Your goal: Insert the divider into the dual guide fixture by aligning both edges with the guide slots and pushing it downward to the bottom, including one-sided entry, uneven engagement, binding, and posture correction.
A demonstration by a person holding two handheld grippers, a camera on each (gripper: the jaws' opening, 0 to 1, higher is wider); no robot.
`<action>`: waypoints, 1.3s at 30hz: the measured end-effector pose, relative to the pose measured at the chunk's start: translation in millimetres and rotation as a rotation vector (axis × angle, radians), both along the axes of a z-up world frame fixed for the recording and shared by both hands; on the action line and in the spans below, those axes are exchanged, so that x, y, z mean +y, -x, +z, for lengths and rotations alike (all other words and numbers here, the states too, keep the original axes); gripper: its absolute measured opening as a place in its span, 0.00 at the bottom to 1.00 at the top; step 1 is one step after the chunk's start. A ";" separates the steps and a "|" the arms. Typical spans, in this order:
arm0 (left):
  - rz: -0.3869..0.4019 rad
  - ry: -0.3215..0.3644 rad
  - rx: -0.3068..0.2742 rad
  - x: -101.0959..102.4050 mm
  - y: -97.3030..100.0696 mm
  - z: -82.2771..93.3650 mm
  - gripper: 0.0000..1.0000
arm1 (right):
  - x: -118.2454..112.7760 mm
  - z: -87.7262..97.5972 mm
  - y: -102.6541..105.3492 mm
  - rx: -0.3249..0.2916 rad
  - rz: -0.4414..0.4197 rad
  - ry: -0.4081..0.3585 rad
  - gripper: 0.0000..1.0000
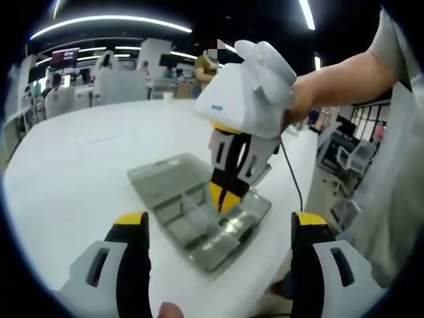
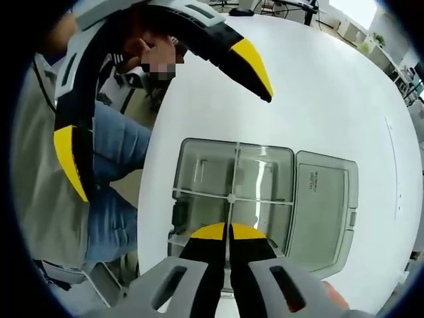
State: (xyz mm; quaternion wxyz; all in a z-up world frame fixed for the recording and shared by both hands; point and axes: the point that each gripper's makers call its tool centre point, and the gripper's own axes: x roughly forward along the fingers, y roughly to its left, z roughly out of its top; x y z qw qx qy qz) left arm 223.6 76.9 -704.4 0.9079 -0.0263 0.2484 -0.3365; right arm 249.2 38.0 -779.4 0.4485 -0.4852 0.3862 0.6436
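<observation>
Right gripper point(image 1: 225, 192) is pressing the clear divider point(image 2: 232, 192), jaws pinched on its edge, down into the compartment box point(image 2: 199, 165) on the table point(image 1: 73, 172). Left gripper point(image 1: 218, 232) is hovering with jaws spread wide. Risk: uneven push could be cocking it, binding one slot.

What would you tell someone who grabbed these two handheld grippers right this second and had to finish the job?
Right gripper: shut on the clear divider, standing over the open box on the white table.
Left gripper: open, holding nothing, hovering near the box's edge.
Done: divider is down inside the box, crossing another divider.
Left: how far it is seated can't be told; check both edges sit in their slots, push to the bottom, release.
</observation>
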 end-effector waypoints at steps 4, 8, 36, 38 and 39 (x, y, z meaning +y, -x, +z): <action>0.001 -0.001 0.001 0.8 -0.2 -0.2 0.86 | 0.3 -1.3 -0.1 -0.001 0.004 0.000 0.00; 0.002 -0.002 0.003 2.1 0.1 -0.9 0.86 | 0.3 -2.1 0.1 -0.003 0.006 0.003 0.00; 0.000 -0.001 0.002 1.1 -1.1 -0.2 0.86 | 0.1 -5.6 1.4 -0.019 0.013 0.012 0.00; 0.000 0.000 0.002 0.9 -0.9 -0.5 0.86 | 0.2 -6.2 1.2 -0.020 0.011 0.013 0.00; 0.000 0.000 0.002 0.9 -0.7 -0.5 0.86 | 0.2 -6.1 1.2 -0.020 0.009 0.014 0.00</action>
